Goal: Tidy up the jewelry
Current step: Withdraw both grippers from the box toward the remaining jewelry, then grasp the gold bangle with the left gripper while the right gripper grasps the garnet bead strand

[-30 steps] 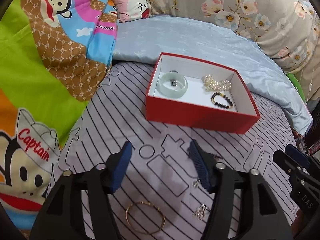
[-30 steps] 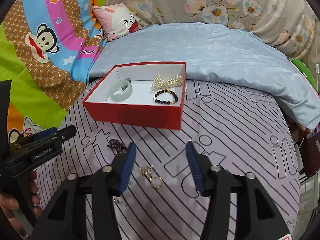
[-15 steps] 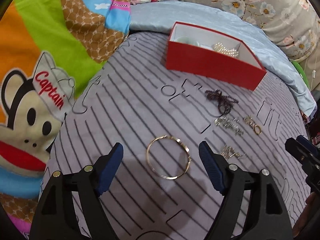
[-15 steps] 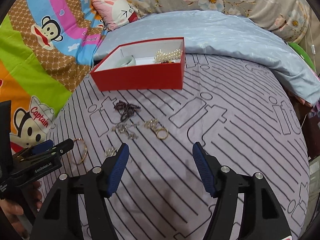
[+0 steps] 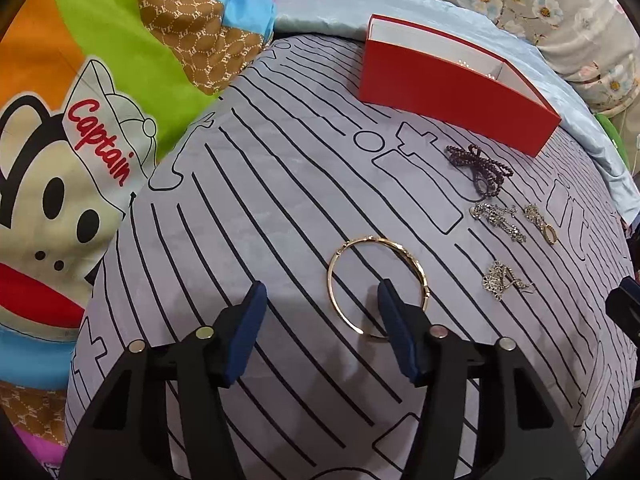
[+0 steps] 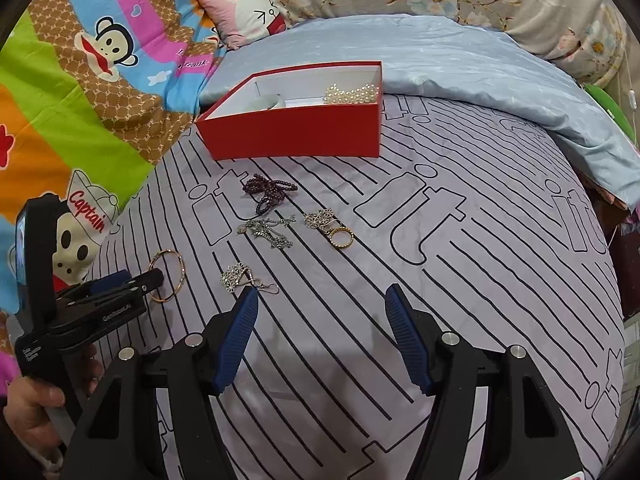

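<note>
**Left gripper lined up on the gold bangle**

The left gripper [image 5: 320,304] hung low over the striped bedspread [image 5: 248,208] with its jaws spread wide and nothing between them. The gold bangle [image 5: 378,284] lay flat on the cloth; its near right arc sat just beside the right-hand finger, and most of the ring lay forward of the tips. The step in hand looked like the pickup of that bangle, with the closing not yet made.

The right gripper [image 6: 320,312] was also spread and empty, held nearer the bedspread's front edge. A small silver flower earring [image 6: 240,276] lay just ahead of its left finger.

The red box [image 6: 296,136] stood toward the far edge of the bedspread, against the pale blue quilt [image 6: 460,64]. It already held a pearl strand [image 6: 352,94] and a pale green bangle [image 6: 266,101]. Loose on the cloth between the box and the grippers lay a dark purple bead string [image 6: 268,192], a tangled silver chain [image 6: 268,232] and a gold ring [image 6: 341,237] touching a flower-shaped silver piece.

The next move would probably call for shifting the left gripper to the right so one side of the thin hoop sat between the pads. It would then need to dip to the cloth before squeezing. The band is narrow and flat, so it could slip free or catch fabric.
</note>
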`<state>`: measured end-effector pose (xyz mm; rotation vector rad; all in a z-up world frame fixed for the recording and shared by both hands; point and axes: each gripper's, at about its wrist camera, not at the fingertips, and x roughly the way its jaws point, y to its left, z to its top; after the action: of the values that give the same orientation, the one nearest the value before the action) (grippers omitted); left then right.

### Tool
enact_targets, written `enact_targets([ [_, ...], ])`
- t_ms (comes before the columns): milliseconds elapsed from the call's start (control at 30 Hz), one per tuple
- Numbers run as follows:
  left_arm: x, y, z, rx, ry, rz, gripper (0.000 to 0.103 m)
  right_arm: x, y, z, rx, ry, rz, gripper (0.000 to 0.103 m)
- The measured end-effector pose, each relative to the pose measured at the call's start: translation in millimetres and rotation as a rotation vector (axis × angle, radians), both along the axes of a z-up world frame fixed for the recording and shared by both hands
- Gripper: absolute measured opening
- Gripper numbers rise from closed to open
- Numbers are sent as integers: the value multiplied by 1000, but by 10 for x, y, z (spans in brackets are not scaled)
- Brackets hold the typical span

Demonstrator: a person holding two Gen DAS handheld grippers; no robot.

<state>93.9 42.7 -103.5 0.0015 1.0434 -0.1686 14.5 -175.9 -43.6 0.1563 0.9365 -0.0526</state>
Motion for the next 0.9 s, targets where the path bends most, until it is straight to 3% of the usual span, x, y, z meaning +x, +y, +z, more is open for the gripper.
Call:
enact_targets([
  [100,10,-33,1,10,-13,-13,44,9,13,-14,5,4,5,65],
  [367,31,-77,13,3,-27,-41,6,38,62,-34,6,10,23,65],
  [433,33,-77,18,-5,-23,-46,2,53,68,-38,7,12,26,64],
  [733,12,-119,146,-55,-20,-72,2,270,115,-38,9,9,55,58],
  [900,29,-141,284,-79,-35,-79,2,552,185,-63,10,8,90,48],
])
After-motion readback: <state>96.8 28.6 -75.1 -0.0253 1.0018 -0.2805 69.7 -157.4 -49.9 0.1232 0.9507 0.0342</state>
